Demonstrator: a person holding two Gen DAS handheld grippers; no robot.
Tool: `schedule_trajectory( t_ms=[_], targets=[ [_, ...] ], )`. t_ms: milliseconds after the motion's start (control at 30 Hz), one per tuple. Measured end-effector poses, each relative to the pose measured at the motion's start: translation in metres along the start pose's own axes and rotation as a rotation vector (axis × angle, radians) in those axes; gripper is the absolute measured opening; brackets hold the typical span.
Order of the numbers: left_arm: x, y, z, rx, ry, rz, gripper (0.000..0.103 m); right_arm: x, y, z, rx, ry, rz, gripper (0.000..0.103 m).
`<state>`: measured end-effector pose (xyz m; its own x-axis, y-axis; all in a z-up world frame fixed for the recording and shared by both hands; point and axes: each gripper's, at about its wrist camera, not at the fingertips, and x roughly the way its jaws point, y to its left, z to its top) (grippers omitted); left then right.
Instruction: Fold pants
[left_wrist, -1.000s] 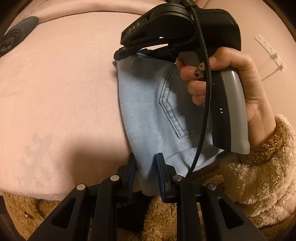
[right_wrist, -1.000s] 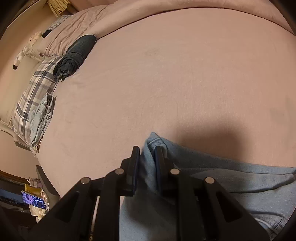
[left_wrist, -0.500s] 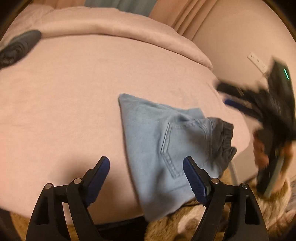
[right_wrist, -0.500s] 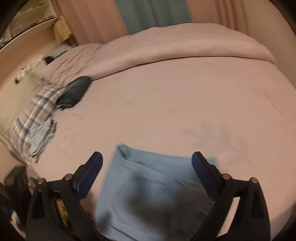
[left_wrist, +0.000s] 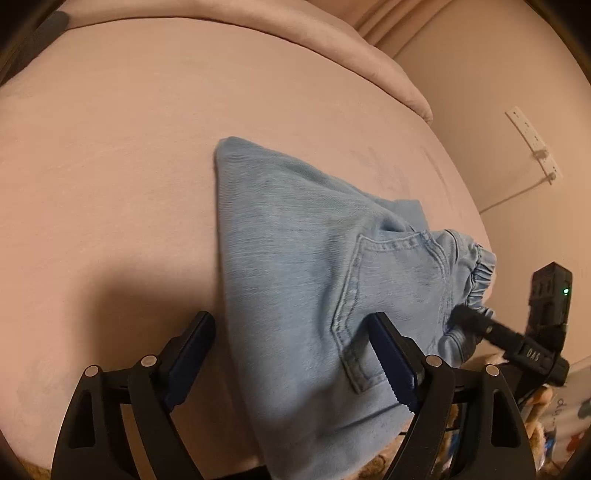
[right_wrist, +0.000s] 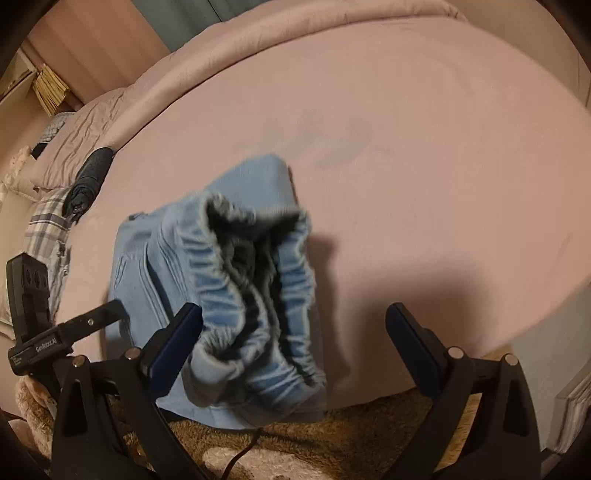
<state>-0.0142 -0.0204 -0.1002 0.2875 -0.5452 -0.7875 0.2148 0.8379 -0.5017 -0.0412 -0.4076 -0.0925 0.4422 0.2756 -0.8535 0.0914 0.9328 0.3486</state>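
Denim pants (left_wrist: 295, 295) lie folded on the bed (left_wrist: 110, 166); left claw (left_wrist: 291, 354) and right claw (right_wrist: 295, 339) have just opened wide, empty; you should next check and square the fold.

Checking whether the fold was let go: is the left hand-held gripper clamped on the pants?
No. The left hand-held gripper stands wide open, its blue pads apart over the folded pants on the bed.

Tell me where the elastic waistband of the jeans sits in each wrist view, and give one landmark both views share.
Left wrist view: waistband at the right edge, beyond the back pocket.
Right wrist view: waistband low in the centre, facing the camera, beside the near left finger.
Shared landmark: the pink bedspread under the jeans.
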Motion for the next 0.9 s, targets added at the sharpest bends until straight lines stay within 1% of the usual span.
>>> schedule_trajectory(
  t_ms=[100,233,333,400,433,467,500,533,567,600,700,767,800,900],
  targets=[
    [0.01,0.002,0.009,-0.017,0.013,-0.022,0.084,0.009,0.002,-0.004,0.019,0.027,0.075,0.101],
    [0.016,0.0,0.014,-0.008,0.02,-0.031,0.084,0.021,0.015,-0.008,-0.029,0.025,0.117,0.102],
    [0.027,-0.01,0.02,0.013,0.01,-0.011,0.083,0.03,0.023,-0.005,-0.04,0.012,0.156,0.102],
    [0.032,-0.018,0.02,0.015,-0.015,0.045,0.072,0.036,0.029,-0.004,-0.054,0.002,0.181,0.101],
    [0.032,-0.024,0.018,0.026,-0.024,0.078,0.067,0.039,0.032,-0.004,-0.064,0.0,0.17,0.099],
    [0.032,-0.029,0.017,0.041,-0.029,0.092,0.056,0.039,0.036,-0.004,-0.076,-0.005,0.144,0.092],
    [0.03,-0.034,0.016,0.047,-0.04,0.113,0.049,0.039,0.041,-0.005,-0.081,-0.013,0.123,0.079],
    [0.027,-0.038,0.016,0.051,-0.048,0.138,0.045,0.037,0.044,-0.006,-0.081,-0.017,0.11,0.074],
    [0.026,-0.041,0.016,0.054,-0.052,0.147,0.038,0.035,0.046,-0.006,-0.066,-0.029,0.108,0.068],
    [0.021,-0.043,0.016,0.056,-0.058,0.154,0.033,0.032,0.046,-0.007,-0.053,-0.037,0.1,0.061],
    [0.008,-0.053,0.016,0.054,-0.082,0.147,0.028,0.022,0.054,-0.007,-0.046,-0.06,0.054,0.055],
    [-0.003,-0.058,0.015,0.048,-0.089,0.107,0.028,0.014,0.066,-0.007,-0.081,-0.085,0.014,0.052],
    [-0.008,-0.06,0.014,0.048,-0.089,0.089,0.028,0.011,0.07,-0.006,-0.091,-0.093,0.006,0.051],
    [-0.021,-0.065,0.013,0.052,-0.092,0.078,0.028,-0.001,0.08,-0.001,-0.11,-0.115,0.009,0.05]
  ],
)
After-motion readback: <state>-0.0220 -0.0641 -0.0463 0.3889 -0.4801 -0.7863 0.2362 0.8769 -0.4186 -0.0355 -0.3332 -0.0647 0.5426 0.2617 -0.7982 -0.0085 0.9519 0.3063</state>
